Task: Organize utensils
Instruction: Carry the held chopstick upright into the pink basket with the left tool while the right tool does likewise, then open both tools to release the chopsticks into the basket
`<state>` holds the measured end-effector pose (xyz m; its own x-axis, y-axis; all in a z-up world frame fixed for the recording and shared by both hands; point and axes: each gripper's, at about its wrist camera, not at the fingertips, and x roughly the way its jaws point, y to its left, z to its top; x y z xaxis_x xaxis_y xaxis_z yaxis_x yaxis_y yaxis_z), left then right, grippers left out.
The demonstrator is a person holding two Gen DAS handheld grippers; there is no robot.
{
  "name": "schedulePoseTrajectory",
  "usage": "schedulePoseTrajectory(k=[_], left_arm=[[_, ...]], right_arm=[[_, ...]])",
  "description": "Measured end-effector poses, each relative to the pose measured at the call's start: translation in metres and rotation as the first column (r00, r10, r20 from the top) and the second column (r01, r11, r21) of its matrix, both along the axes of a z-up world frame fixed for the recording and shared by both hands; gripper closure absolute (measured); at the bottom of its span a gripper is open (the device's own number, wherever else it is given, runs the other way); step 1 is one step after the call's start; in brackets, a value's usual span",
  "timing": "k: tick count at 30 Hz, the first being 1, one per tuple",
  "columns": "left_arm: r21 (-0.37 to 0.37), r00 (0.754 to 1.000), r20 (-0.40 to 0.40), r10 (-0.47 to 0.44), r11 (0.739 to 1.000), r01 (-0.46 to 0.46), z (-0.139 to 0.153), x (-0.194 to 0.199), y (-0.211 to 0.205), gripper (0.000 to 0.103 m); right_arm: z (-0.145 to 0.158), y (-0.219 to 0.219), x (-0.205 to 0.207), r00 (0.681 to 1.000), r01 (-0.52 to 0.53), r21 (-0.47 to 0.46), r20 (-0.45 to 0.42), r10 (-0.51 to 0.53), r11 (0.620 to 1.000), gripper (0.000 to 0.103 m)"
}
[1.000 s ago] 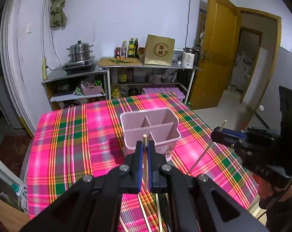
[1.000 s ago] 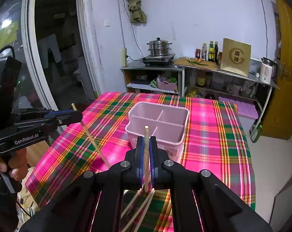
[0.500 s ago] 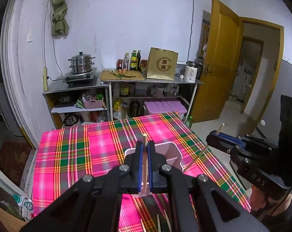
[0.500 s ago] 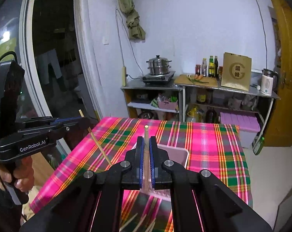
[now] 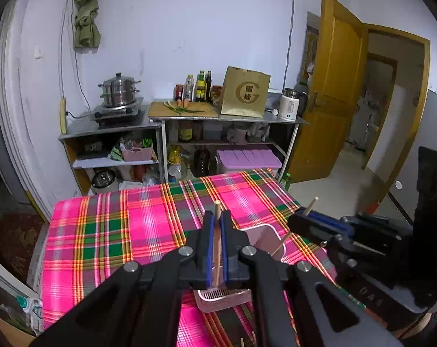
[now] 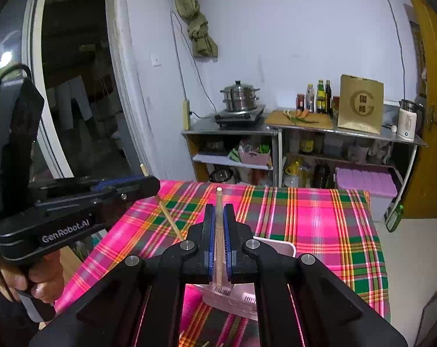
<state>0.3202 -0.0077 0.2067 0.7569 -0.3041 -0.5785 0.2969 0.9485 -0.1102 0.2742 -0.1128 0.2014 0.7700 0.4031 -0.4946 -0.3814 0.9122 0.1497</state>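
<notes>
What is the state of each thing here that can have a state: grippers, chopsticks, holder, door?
Left gripper: shut on a chopstick.
Right gripper: shut on a chopstick.
Left chopstick: upright between the fingers.
Right chopstick: upright between the fingers.
Holder: upright on the tablecloth.
Door: open.

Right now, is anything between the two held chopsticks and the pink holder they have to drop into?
Nothing visible. The left gripper and right gripper each clamp a chopstick above the pink utensil holder, whose open top sits directly below, mostly hidden behind the fingers.
</notes>
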Motion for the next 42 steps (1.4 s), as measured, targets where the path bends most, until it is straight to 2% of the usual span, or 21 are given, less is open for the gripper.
schedulePoseTrajectory(k=[13,21,23,24,25,26,33,42], left_arm=[[0.010,0.993,-0.120,-0.017,1.000,0.019,-0.062,0.017,-0.001,0.098],[0.009,0.991,-0.136,-0.003,1.000,0.004,-0.073,0.016,0.001,0.096],[-0.001,0.990,-0.141,0.000,1.000,-0.001,-0.073,0.014,0.003,0.089],[-0.005,0.990,-0.140,0.003,1.000,-0.004,-0.073,0.012,0.005,0.085],[-0.011,0.991,-0.133,0.004,1.000,-0.006,-0.073,0.009,0.007,0.080],[-0.013,0.992,-0.128,0.005,1.000,-0.007,-0.074,0.006,0.008,0.076],[-0.021,0.997,-0.083,0.010,1.000,-0.011,-0.071,-0.031,0.015,0.076],[-0.031,1.000,0.003,0.014,0.999,-0.014,-0.088,-0.115,0.019,0.076]], right_arm=[[-0.071,0.008,0.027,0.990,0.000,-0.035,-0.141,-0.005,0.999,0.098],[-0.080,0.002,0.029,0.985,0.020,-0.046,-0.173,-0.027,0.999,0.098],[-0.079,0.000,0.026,0.984,0.017,-0.048,-0.176,-0.026,0.999,0.097],[-0.079,0.000,0.023,0.984,0.016,-0.046,-0.175,-0.023,0.999,0.091],[-0.078,-0.001,0.020,0.985,0.015,-0.045,-0.172,-0.022,0.999,0.084],[-0.077,-0.001,0.018,0.986,0.014,-0.044,-0.168,-0.021,0.999,0.083],[-0.068,-0.010,-0.012,0.991,0.023,-0.032,-0.132,-0.027,0.999,0.083],[-0.072,-0.026,-0.093,0.998,0.044,-0.041,-0.046,-0.046,0.998,0.083]])
